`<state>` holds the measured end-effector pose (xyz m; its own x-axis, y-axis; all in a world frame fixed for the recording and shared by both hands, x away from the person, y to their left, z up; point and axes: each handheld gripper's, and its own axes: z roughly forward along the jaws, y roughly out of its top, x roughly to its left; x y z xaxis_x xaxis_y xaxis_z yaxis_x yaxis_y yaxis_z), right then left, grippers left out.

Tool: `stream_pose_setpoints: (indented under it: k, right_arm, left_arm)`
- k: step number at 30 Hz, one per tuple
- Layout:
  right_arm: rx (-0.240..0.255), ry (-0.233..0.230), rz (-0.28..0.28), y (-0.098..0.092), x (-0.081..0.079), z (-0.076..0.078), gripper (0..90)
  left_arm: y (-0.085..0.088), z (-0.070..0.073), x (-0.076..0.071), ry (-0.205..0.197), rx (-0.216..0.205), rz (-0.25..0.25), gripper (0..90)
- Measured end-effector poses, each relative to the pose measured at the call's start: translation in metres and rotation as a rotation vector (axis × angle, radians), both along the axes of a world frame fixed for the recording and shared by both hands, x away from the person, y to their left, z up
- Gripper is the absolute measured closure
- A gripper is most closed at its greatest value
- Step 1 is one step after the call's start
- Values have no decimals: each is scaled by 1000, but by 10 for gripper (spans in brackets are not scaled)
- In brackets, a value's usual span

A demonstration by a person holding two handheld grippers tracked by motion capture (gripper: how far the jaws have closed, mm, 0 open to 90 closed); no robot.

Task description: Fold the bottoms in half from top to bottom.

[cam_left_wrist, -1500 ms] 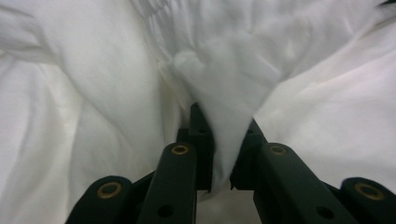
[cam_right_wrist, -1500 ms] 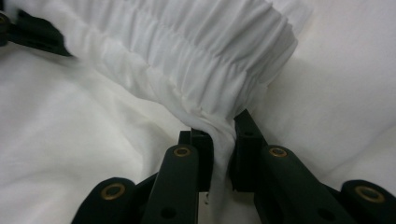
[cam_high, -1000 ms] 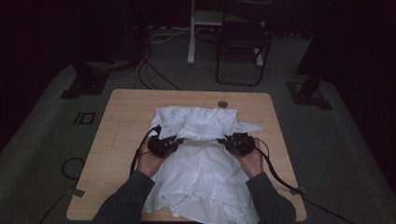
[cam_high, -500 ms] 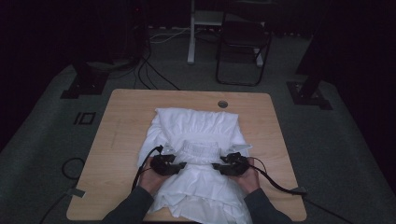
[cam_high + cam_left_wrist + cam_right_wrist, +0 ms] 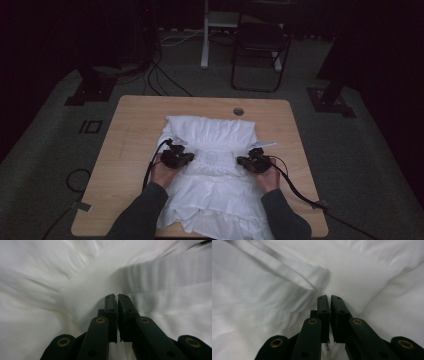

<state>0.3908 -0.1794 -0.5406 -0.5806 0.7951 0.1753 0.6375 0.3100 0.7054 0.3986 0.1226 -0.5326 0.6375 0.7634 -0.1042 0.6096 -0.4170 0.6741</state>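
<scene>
Now each hand-held gripper, left (image 5: 188,156) and right (image 5: 243,161), rests clenched upon the white garment (image 5: 215,137) beneath it

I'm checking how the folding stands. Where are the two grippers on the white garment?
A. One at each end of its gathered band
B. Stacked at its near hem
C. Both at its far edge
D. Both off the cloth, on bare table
A: the left gripper and right gripper sit at opposite ends of the gathered band across the white garment.
</scene>
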Motion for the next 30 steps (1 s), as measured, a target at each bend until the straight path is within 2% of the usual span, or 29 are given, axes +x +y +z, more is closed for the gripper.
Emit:
stream_pose_setpoints:
  k: [2, 3, 6, 8, 10, 13, 14, 15, 16, 17, 20, 21, 23, 25, 28, 30]
  right_arm:
    - [-17, 26, 14, 7, 7, -10, 862]
    - [-12, 28, 23, 9, 9, -14, 856]
    - [23, 4, 54, 8, 7, -13, 813]
    - [70, -21, 97, 4, 1, -9, 803]
    - [107, -54, 147, 2, -10, -4, 798]
    - [154, -92, 267, -1, -32, 0, 781]
    - [159, -103, 315, -2, -41, 1, 766]
    - [159, -118, 351, -3, -48, 2, 753]
    - [159, -118, 351, -3, -48, 2, 753]
    - [165, -149, 365, -9, -60, 7, 734]
    - [175, -169, 305, -11, -59, 13, 707]
    - [175, -169, 305, -11, -59, 13, 707]
    - [175, -179, 281, -3, -55, 16, 651]
    - [180, -173, 298, 4, -53, 15, 647]
    - [114, -142, 350, 14, -60, 3, 681]
    - [65, -121, 368, 17, -65, -6, 697]
  left_arm:
    - [-5, -11, 4, 20, 27, -1, 862]
    - [-5, -13, 3, 13, 11, 3, 861]
    - [-4, -10, -1, 0, 8, -8, 821]
    - [-4, -6, -11, -16, -13, -29, 807]
    - [-4, -2, -26, -22, -60, -76, 804]
    - [-2, -1, -54, -31, -92, -207, 785]
    - [-1, 0, -62, -41, -102, -233, 775]
    - [1, 1, -67, -54, -101, -238, 759]
    - [1, 1, -67, -54, -101, -238, 747]
    - [7, 5, -67, -66, -123, -207, 728]
    - [5, 7, -59, -71, -125, -177, 711]
    - [5, 7, -59, -71, -125, -177, 706]
    - [-3, -1, -55, -47, -94, -192, 700]
    - [-8, -7, -59, -41, -58, -220, 699]
    - [-7, -13, -65, -36, -38, -214, 698]
    - [-3, -17, -70, -34, -39, -211, 694]
